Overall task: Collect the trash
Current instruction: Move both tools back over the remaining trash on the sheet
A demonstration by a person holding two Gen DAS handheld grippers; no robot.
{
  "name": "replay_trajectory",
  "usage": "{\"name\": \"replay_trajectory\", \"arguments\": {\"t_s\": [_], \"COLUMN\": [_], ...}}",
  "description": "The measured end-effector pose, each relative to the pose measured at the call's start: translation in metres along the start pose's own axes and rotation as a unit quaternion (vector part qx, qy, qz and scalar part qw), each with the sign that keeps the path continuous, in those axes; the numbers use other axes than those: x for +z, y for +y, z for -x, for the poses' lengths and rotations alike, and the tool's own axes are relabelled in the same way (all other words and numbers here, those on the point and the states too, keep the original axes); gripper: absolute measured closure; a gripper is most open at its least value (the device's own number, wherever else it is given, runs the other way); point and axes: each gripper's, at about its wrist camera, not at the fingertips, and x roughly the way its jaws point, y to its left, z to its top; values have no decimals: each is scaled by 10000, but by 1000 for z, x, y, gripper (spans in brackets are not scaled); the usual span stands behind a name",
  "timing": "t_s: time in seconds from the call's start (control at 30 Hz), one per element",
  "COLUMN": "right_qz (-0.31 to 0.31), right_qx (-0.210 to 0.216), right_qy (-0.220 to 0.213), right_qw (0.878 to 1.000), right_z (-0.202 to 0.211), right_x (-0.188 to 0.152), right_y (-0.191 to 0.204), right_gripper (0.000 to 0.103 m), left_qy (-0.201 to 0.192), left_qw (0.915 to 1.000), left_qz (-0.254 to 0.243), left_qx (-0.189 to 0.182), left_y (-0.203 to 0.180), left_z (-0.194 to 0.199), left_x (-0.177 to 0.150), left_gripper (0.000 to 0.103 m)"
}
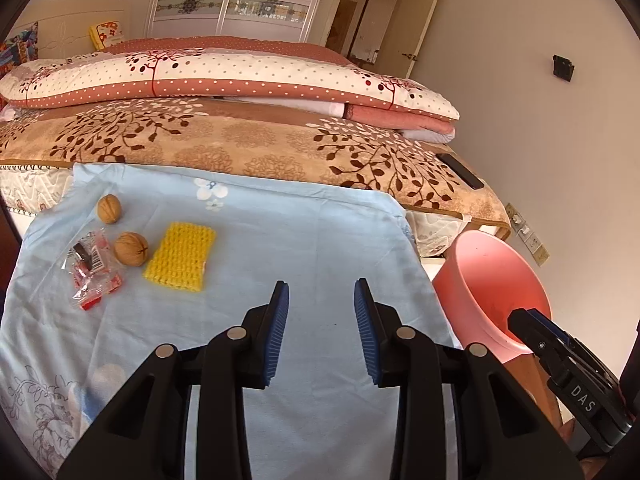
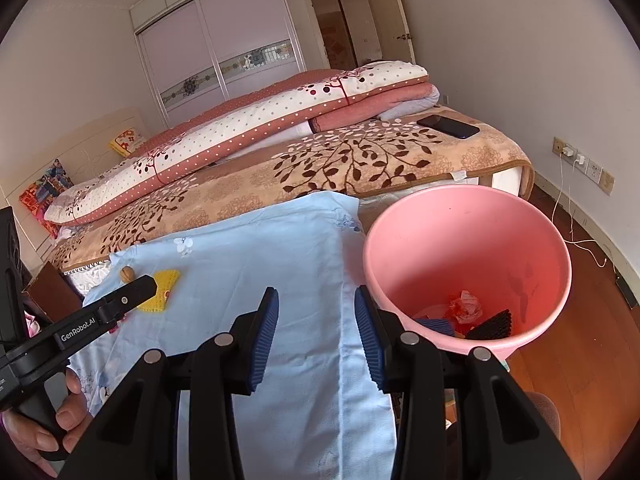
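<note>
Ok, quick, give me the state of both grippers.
Left gripper: open, holding nothing.
Right gripper: open, holding nothing.

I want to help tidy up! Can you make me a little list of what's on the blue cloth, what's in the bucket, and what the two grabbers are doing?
on the blue cloth: two walnuts, a yellow knitted pad, a clear wrapper with red print
pink bucket: beside the cloth, some trash already at the bottom
left gripper: open, empty, above the cloth
right gripper: open, empty, next to the bucket
on the bed: a dark phone
</note>
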Motion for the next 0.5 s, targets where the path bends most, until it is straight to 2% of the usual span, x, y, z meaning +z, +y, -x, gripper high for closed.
{"name": "replay_trajectory", "arguments": {"t_s": [0.23, 0.5], "right_qz": [262, 808], "right_qx": [204, 541], "right_qy": [254, 479], "right_qw": [9991, 9941], "right_z": [-19, -46], "right_x": [-4, -6], "right_y": [33, 91], "right_gripper": [64, 64], "left_qy": [-112, -235], "left_qw": [9993, 9962], "left_qz": [182, 324], "left_qx": [319, 773], "left_y": [43, 94], "left_z": [16, 34], "left_x": [-5, -14], "left_gripper": [69, 69]}}
